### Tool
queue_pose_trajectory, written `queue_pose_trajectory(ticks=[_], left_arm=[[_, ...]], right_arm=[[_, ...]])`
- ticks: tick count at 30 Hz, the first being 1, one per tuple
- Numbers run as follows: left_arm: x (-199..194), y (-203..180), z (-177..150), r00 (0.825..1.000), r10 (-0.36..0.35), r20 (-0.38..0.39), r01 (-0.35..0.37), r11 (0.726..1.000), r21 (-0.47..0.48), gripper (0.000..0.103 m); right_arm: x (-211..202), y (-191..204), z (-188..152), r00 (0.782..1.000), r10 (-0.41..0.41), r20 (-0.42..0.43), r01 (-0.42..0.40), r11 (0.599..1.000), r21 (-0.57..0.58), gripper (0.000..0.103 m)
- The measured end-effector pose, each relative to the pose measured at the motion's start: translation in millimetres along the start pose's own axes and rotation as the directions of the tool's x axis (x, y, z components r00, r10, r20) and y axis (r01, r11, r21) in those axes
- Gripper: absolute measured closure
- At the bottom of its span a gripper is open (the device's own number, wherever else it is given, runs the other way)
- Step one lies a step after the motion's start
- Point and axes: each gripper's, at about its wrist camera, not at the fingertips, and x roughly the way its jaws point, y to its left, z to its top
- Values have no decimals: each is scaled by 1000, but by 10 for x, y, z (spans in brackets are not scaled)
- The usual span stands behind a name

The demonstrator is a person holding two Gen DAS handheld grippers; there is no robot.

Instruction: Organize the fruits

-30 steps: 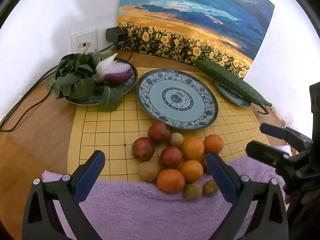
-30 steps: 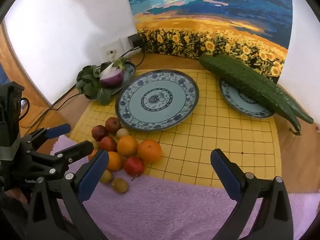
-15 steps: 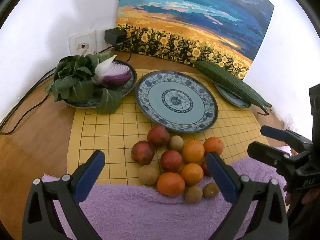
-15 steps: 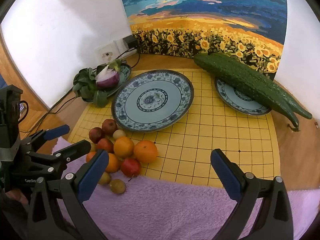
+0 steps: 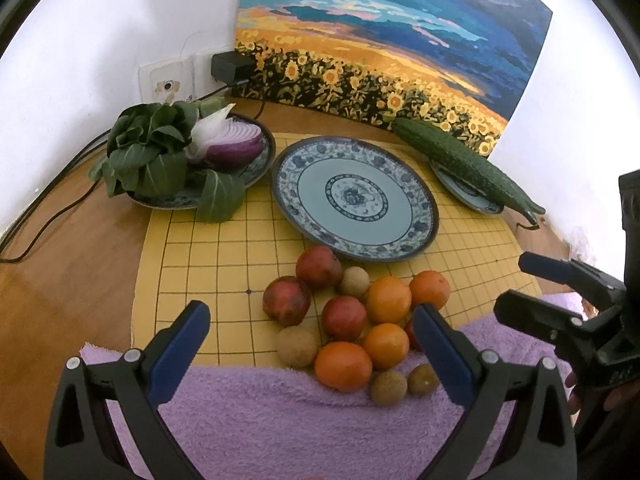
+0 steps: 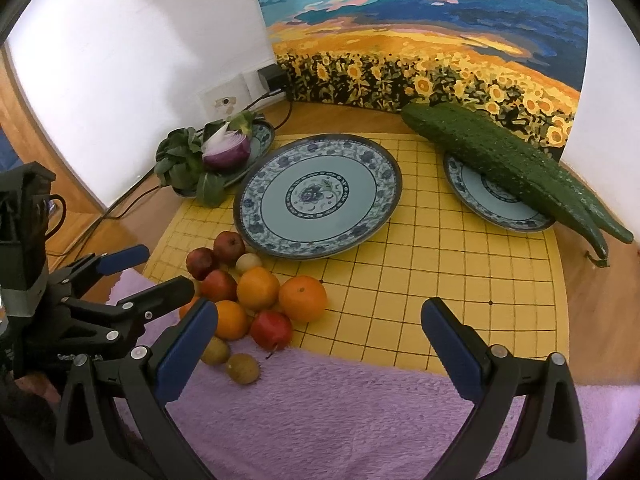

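A pile of fruit (image 5: 352, 316) lies on the yellow grid mat (image 5: 224, 264) and the edge of the purple towel (image 5: 280, 420): several oranges, red apples and small brown fruits. It also shows in the right wrist view (image 6: 248, 296). An empty blue patterned plate (image 5: 354, 196) sits just behind the pile, and it shows in the right wrist view (image 6: 318, 194). My left gripper (image 5: 312, 334) is open and empty, hovering just above and in front of the pile. My right gripper (image 6: 320, 330) is open and empty, to the right of the pile.
A plate with greens and a cut red onion (image 5: 192, 156) stands at the back left. A small plate with cucumbers (image 6: 516, 164) stands at the back right. A sunflower painting (image 5: 380, 40) leans on the wall. Cables (image 5: 48, 216) run along the left edge.
Both grippers have edged forward toward the fruit pile and plate. Their jaws stay open. Nothing on the table has moved.
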Motion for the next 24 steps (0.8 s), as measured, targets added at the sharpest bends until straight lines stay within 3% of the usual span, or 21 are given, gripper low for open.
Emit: queue_pose_trajectory(ticks=[24], left_arm=[[-28, 56, -15, 1000, 0, -1, 0, 1000, -22, 0]], right_arm=[[22, 37, -23, 1000, 28, -13, -29, 999, -17, 0]])
